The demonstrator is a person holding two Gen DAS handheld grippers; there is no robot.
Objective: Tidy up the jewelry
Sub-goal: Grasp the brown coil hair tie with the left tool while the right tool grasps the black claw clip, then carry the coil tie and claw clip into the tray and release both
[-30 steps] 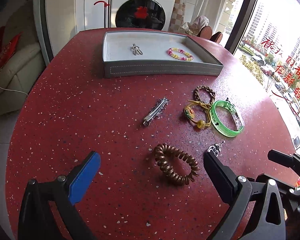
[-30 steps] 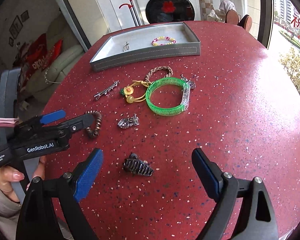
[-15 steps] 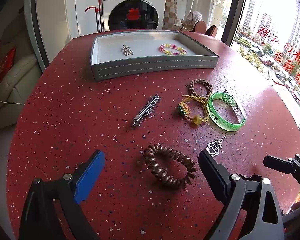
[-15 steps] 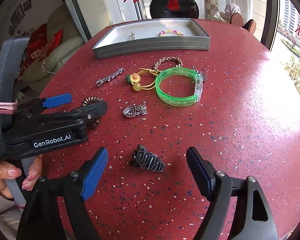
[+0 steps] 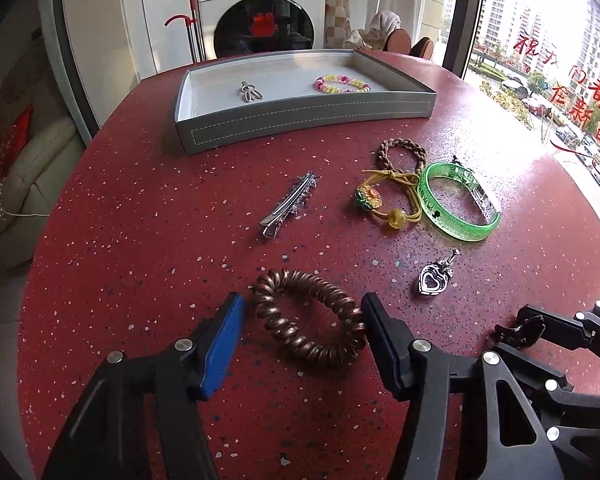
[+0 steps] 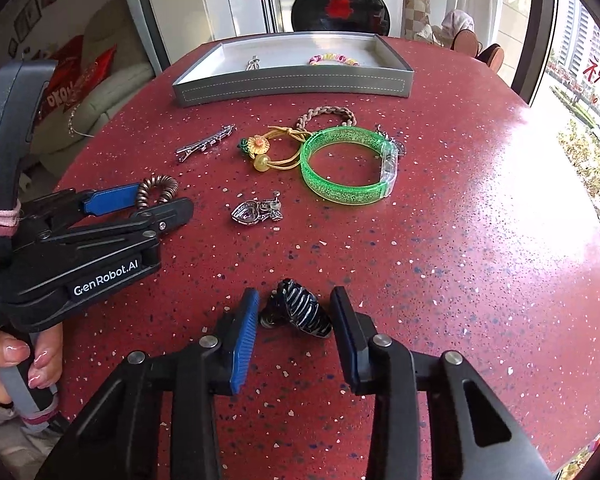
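Left fingers: left gripper (image 5: pixel 302 334) straddles the brown spiral hair tie (image 5: pixel 309 317) on the red table (image 5: pixel 140 220); jaws have just been closing, right pad at its edge, blue pad just short, no squeeze yet.
Right fingers: right gripper (image 6: pixel 294 322) brackets the dark claw clip (image 6: pixel 300 308); jaws have just been closing to a narrow gap, slivers of space showing on both sides.
Why: each piece lies centred between the pads, likely so both lift at once.
Grey tray (image 5: pixel 300 118): holds a small silver clip (image 5: pixel 250 92) and a pastel bead bracelet (image 5: pixel 342 83).
Still loose: silver barrette (image 5: pixel 288 204), heart pendant (image 5: pixel 434 278), green bangle (image 5: pixel 458 206), yellow flower tie (image 5: pixel 388 200), braided band (image 5: pixel 402 150).
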